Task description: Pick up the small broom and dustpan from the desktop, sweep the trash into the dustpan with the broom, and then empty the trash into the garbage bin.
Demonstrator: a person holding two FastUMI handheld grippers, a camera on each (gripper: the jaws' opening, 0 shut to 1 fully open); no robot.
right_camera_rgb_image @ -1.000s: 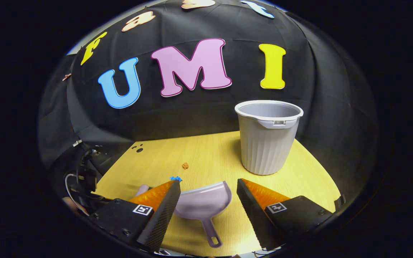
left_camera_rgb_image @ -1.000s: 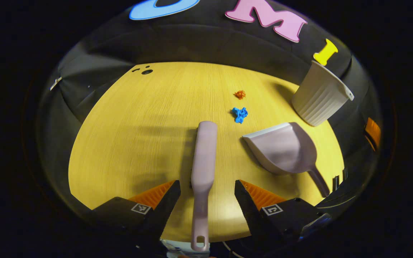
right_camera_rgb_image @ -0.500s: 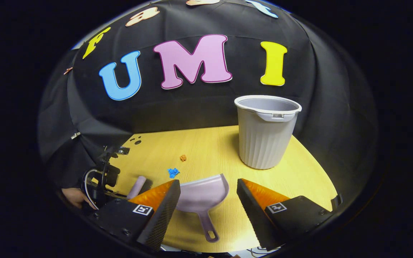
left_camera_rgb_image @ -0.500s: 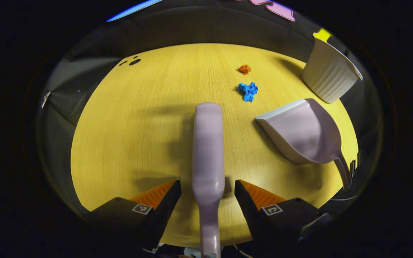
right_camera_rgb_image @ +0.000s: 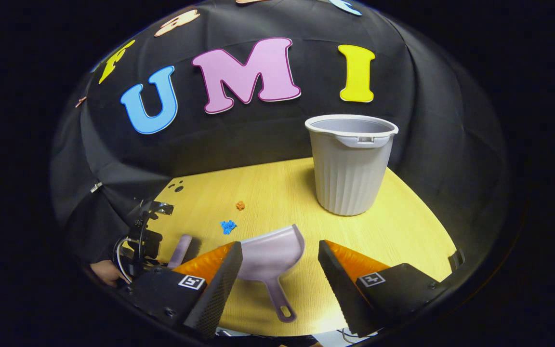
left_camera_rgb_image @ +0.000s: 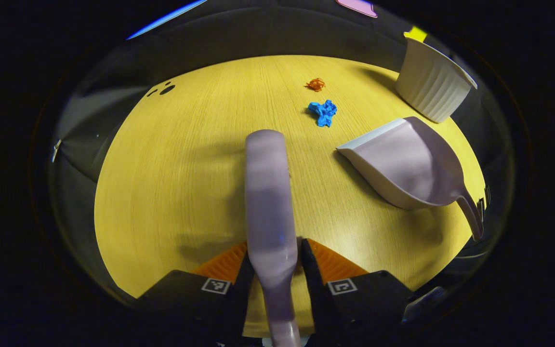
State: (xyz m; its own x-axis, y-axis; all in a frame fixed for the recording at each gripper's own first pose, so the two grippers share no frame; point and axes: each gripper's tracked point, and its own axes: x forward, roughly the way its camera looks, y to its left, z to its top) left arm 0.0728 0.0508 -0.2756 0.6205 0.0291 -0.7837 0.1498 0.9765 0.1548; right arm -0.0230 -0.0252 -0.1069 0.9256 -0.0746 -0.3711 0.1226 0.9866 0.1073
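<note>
In the left gripper view the left tongs [left_camera_rgb_image: 273, 262] are closed on the broom [left_camera_rgb_image: 269, 212], one finger pressing each side of its neck; the handle end is cut off at the lower edge, and the bristles are hidden beneath the body, which runs straight ahead over the desk [left_camera_rgb_image: 171, 173]. Ahead and to the right of these tongs lies the dustpan [left_camera_rgb_image: 410, 166], mouth toward the blue scrap [left_camera_rgb_image: 323, 113], its handle partly lost at the dark edge. The orange scrap [left_camera_rgb_image: 315, 84] lies just beyond the blue one, and the bin [left_camera_rgb_image: 430, 86], farther right, is cut off at its rim. In the right gripper view the right tongs [right_camera_rgb_image: 280, 270] stand open and hold nothing; the dustpan [right_camera_rgb_image: 272, 258] lies between and just ahead of the fingers, apart from both, its left side hidden behind the left finger. The bin [right_camera_rgb_image: 350, 164] stands upright farther ahead, slightly right. At far left the other tongs are hard to make out.
</note>
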